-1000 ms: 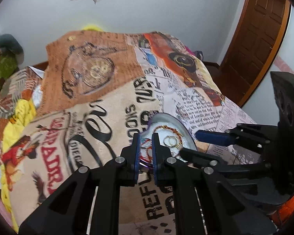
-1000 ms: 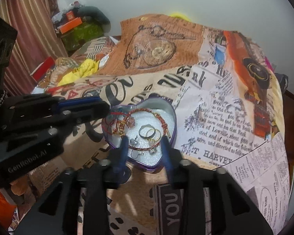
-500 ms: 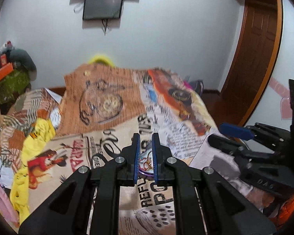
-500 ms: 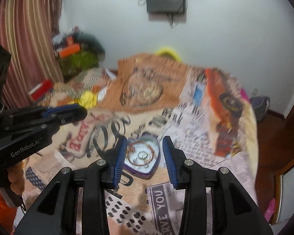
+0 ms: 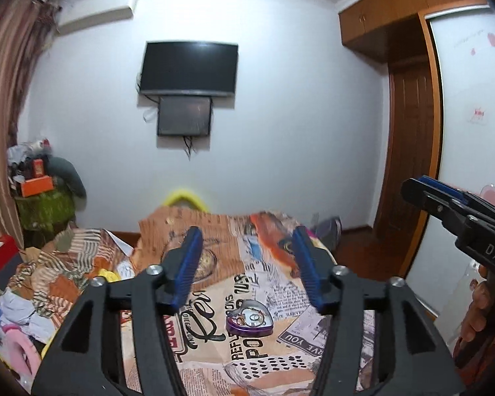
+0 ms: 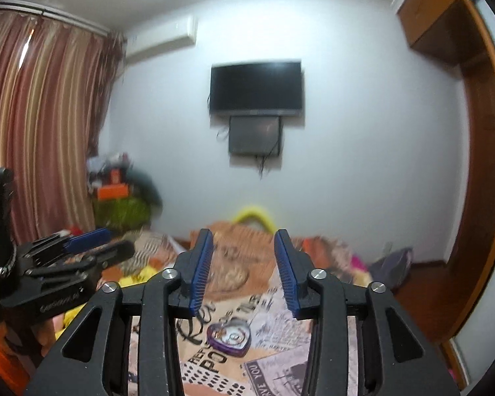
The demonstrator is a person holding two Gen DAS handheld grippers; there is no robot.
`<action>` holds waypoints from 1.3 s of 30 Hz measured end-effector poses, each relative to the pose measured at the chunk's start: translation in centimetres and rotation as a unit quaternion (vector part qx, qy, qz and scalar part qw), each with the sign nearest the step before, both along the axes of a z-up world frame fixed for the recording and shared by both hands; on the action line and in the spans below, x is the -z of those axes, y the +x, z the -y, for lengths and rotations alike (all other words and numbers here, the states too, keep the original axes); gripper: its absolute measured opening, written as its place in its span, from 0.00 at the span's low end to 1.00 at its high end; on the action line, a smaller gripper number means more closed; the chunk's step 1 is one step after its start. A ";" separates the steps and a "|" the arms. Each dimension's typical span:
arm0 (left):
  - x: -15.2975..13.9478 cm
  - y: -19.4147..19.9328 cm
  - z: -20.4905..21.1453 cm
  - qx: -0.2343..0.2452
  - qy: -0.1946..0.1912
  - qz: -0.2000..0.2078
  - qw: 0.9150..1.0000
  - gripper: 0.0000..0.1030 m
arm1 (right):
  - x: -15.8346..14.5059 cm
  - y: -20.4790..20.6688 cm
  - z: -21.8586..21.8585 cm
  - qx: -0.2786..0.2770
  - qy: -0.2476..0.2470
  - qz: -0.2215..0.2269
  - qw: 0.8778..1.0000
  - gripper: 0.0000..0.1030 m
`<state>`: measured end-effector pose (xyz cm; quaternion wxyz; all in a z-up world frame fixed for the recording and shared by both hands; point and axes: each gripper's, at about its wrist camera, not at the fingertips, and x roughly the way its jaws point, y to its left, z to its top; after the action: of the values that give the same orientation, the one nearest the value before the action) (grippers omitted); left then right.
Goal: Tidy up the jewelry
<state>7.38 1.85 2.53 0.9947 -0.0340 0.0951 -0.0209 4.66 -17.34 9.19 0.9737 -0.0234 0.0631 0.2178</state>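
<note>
Bedroom, bed (image 5: 313, 336) under a newsprint-pattern cover: purple heart tin (image 5: 249, 322) of jewelry (rings, chain inside) sits toward its near edge, well below and ahead of both the left hand-held gripper (image 5: 247, 270) and right hand-held gripper (image 6: 242, 272), both spread, empty, about equally near.

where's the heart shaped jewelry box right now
The heart-shaped jewelry box lies on the printed bedspread, low centre in both wrist views, beyond both open grippers and touching neither.
</note>
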 end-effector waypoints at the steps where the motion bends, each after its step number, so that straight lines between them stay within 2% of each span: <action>1: 0.0 -0.7 0.0 -0.006 -0.003 0.007 1.000 0.63 | -0.1 -0.7 0.2 0.007 0.004 0.008 1.000 0.54; 3: 0.0 -1.8 0.0 -0.018 -0.008 0.016 1.000 0.71 | -0.1 -1.9 0.3 0.025 0.010 0.021 0.999 0.71; 4: 0.1 -2.3 0.1 -0.023 -0.008 0.018 1.000 0.81 | 0.1 -2.2 0.2 0.032 0.012 0.024 0.999 0.74; 6: 0.2 -3.1 0.3 -0.030 -0.008 0.028 0.999 0.91 | 0.4 -2.7 0.2 0.041 0.018 0.023 0.999 0.84; 7: 0.3 -3.5 0.3 -0.030 -0.006 0.032 0.999 0.92 | 0.5 -2.6 0.2 0.042 0.021 0.020 0.999 0.86; 10: 0.3 -4.0 0.7 -0.028 0.005 0.033 0.999 0.96 | 0.6 -3.2 0.4 0.042 0.026 0.018 0.999 1.00; 17: 0.2 -5.4 1.3 -0.030 0.009 0.037 0.999 0.97 | 1.0 -3.4 0.9 0.048 0.025 0.015 0.998 1.00; 39: 1.4 -5.1 1.7 -0.034 0.006 0.015 0.999 0.99 | 2.1 -4.0 1.7 0.053 0.014 -0.012 0.998 1.00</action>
<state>2.23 0.10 1.15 0.9963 -0.0306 0.0793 0.0134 0.65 -19.02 7.04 0.9833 -0.0032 0.0732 0.1669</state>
